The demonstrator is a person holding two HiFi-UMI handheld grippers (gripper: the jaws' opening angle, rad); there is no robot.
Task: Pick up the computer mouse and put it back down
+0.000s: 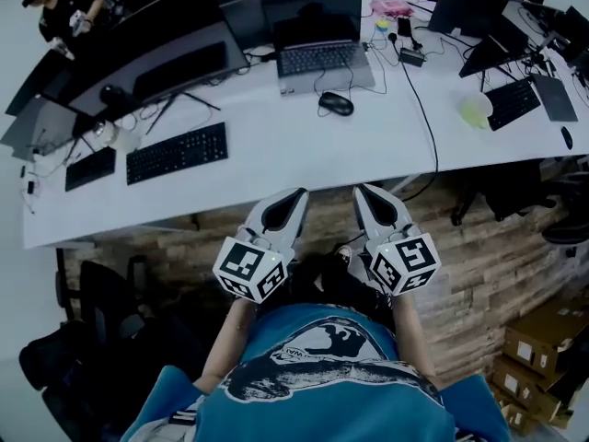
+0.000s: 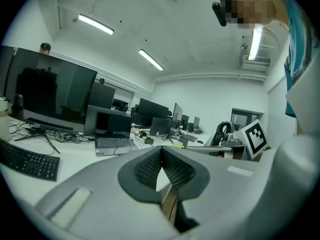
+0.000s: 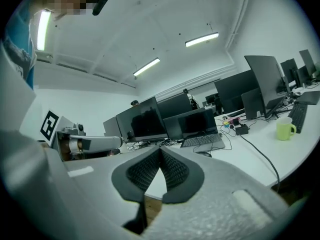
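Short of the desk's [image 1: 276,159] near edge, we held both grippers side by side, neither yet over the white top. The computer mouse [image 1: 336,103] lay well ahead on the desk, just in front of the laptop [image 1: 324,53], untouched. To make the reach well, we judged that the right gripper [image 1: 361,190] should go forward, part its jaws before coming down, and straddle the mouse squarely across its flanks. Its jaws were pressed together, clasping nothing. The left gripper [image 1: 297,192] likewise had its fingers [image 2: 147,169] closed tip to tip, empty.
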